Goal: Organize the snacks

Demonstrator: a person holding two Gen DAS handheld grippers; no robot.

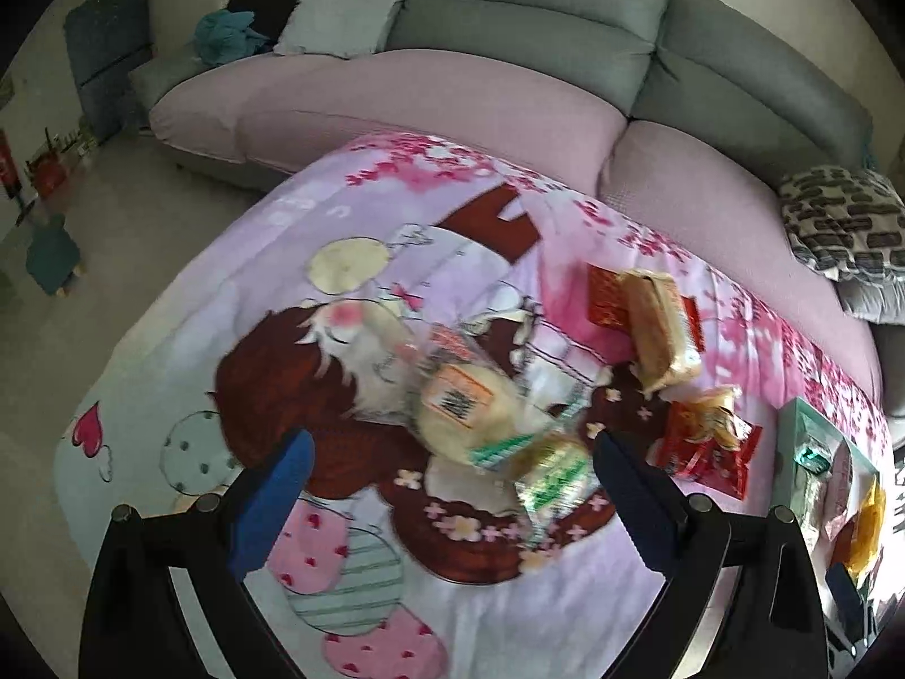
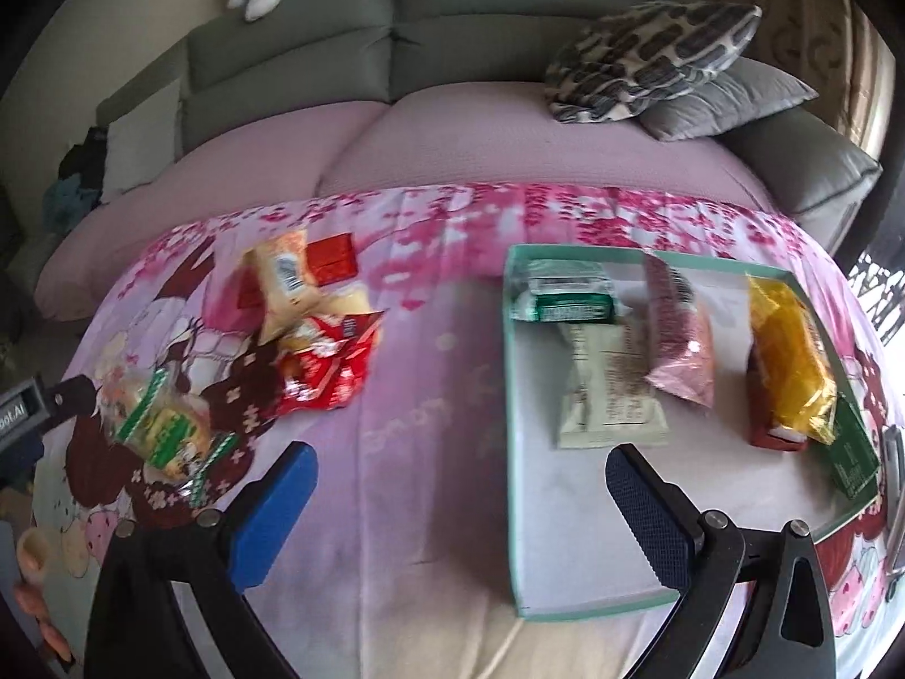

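Loose snacks lie on a pink cartoon blanket (image 1: 396,611). My left gripper (image 1: 452,486) is open and empty, just above a round pastry in clear wrap (image 1: 469,413) and a green-striped packet (image 1: 551,481). A tan bread pack (image 1: 659,328) and a red crinkled packet (image 1: 707,452) lie further right. My right gripper (image 2: 461,509) is open and empty, over the near left edge of the mint-green tray (image 2: 515,452). The tray holds a green box (image 2: 565,300), a beige packet (image 2: 611,390), a pink packet (image 2: 681,351) and a yellow packet (image 2: 792,362). The green-striped packet (image 2: 164,430) and red packet (image 2: 334,368) lie left of the tray.
A sofa with pink seat cover (image 2: 452,136) stands behind the blanket. A patterned cushion (image 2: 650,56) and grey pillow (image 2: 729,102) lie on it at right. A small teal stool (image 1: 54,254) stands on the floor at left. The left gripper's body (image 2: 34,413) shows at the right view's left edge.
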